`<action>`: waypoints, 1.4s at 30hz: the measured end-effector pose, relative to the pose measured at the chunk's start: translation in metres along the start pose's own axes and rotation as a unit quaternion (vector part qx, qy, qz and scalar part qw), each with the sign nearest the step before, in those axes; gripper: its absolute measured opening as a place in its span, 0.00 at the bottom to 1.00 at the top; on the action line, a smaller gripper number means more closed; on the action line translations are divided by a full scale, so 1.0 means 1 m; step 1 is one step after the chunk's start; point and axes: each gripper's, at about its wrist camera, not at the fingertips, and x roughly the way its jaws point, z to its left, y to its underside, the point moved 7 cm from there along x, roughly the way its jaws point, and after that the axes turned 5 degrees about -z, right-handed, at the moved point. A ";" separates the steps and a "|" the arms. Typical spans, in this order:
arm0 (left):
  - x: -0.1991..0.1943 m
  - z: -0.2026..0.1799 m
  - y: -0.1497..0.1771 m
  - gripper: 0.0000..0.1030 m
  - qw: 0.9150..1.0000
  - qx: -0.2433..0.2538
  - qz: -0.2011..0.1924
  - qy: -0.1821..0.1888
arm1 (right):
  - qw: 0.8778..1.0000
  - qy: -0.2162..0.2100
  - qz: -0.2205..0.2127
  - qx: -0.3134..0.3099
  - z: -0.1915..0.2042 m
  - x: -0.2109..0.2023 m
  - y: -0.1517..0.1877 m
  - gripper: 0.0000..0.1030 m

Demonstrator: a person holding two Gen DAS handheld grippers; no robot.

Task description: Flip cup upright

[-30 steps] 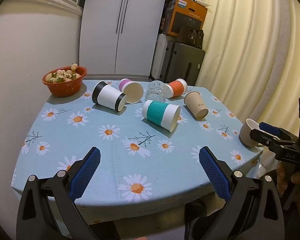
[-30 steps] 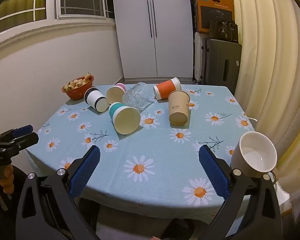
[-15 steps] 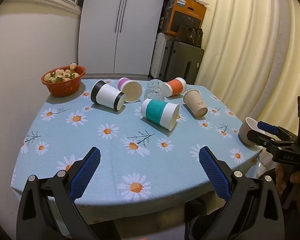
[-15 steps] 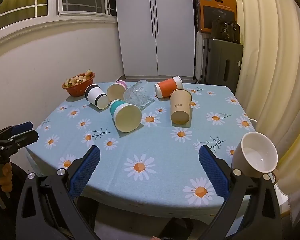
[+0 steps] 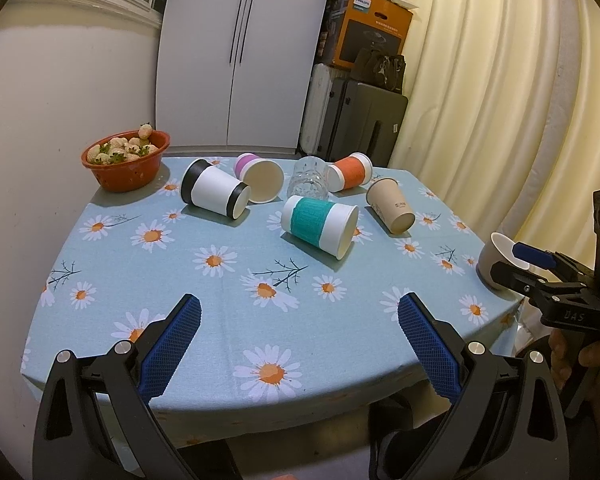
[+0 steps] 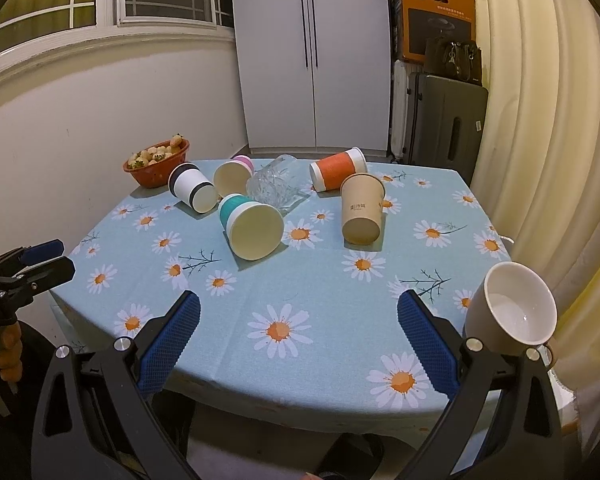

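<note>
Several cups lie on their sides on the daisy tablecloth point(image 5: 228, 280): a black-banded white cup point(image 5: 214, 194), a pink cup point(image 5: 260, 178), a clear glass point(image 5: 308, 178), an orange cup point(image 5: 350, 172), a teal cup point(image 5: 320, 226) and a brown paper cup point(image 5: 390, 210). A beige mug point(image 6: 510, 312) lies tipped at the right table edge. My left gripper point(image 5: 298, 344) is open and empty over the near edge. My right gripper point(image 6: 298, 344) is open and empty, with the mug just to its right.
A red bowl of pale fruit point(image 5: 126, 162) stands at the back left corner. A white cabinet point(image 5: 240, 56), suitcases point(image 5: 364, 124) and a curtain point(image 5: 500, 100) are behind the table. The front half of the cloth point(image 6: 300, 300) holds no cups.
Both grippers have drawn back and risen slightly, so the table shows a little farther off. Both stay open. No cup has moved.
</note>
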 end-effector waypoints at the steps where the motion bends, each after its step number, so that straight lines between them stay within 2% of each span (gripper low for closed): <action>1: 0.000 0.000 0.000 0.94 1.000 0.000 0.000 0.000 | 1.000 0.000 0.000 0.000 0.000 0.000 0.000 0.95; 42: 0.000 -0.003 0.002 0.94 1.000 0.001 0.003 0.000 | 1.000 0.001 0.009 -0.003 -0.001 0.003 0.005 0.95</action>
